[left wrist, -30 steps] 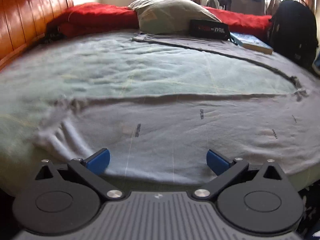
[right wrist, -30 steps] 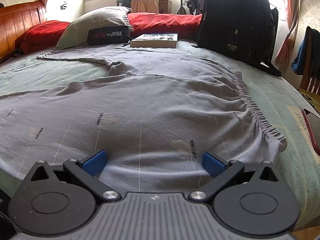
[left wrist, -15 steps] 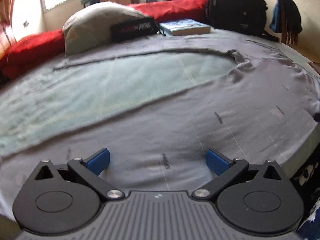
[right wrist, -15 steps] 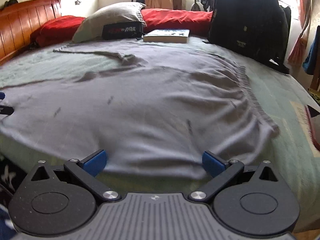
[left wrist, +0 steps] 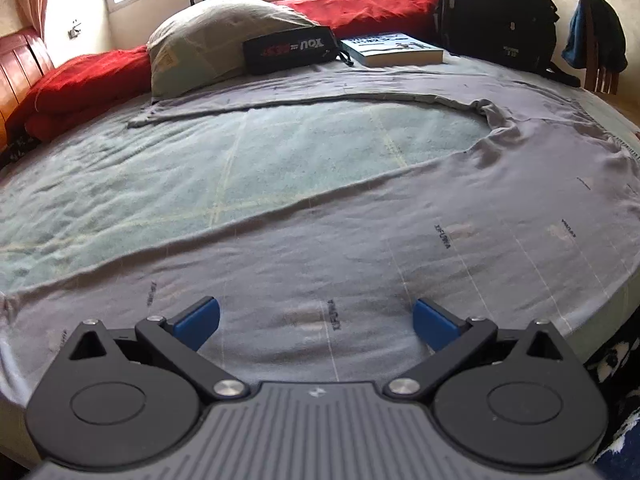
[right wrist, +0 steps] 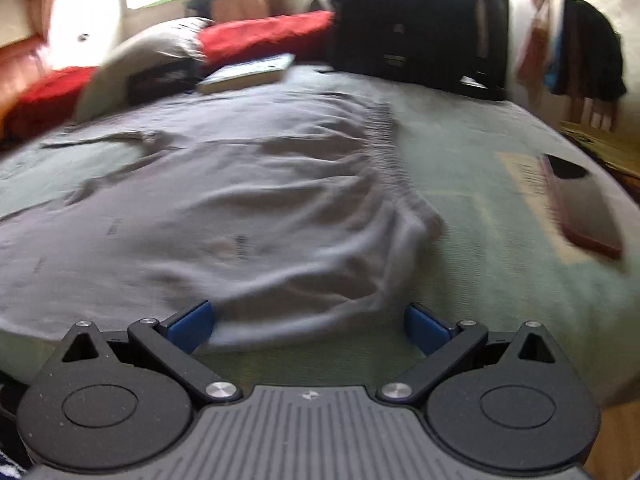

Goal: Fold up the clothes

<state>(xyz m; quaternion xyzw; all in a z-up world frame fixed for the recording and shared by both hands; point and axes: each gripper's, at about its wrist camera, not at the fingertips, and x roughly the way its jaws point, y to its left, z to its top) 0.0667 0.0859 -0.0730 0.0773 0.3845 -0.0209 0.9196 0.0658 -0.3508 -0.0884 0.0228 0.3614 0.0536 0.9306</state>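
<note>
A pair of grey trousers (left wrist: 400,240) lies spread flat on the green bed sheet (left wrist: 280,160), its two legs splayed apart with bare sheet between them. My left gripper (left wrist: 316,322) hangs open just above the near leg, nothing between its blue pads. In the right wrist view the trousers (right wrist: 248,208) show their gathered waistband (right wrist: 390,160) at the right. There my right gripper (right wrist: 308,326) is open over the near corner of the waist end, at the bed's front edge. This view is blurred by motion.
At the bed's far side lie a grey pillow (left wrist: 216,36), a black pouch (left wrist: 292,48), a book (left wrist: 392,50), red bedding (left wrist: 360,8) and a black backpack (left wrist: 496,12). A dark red phone (right wrist: 580,204) rests on the sheet at the right. A wooden headboard (left wrist: 20,64) stands left.
Both grippers have swung to the right along the bed's front edge. The left now faces the middle of the near leg; the right has moved from mid-trousers to the waistband corner. Both stay open.
</note>
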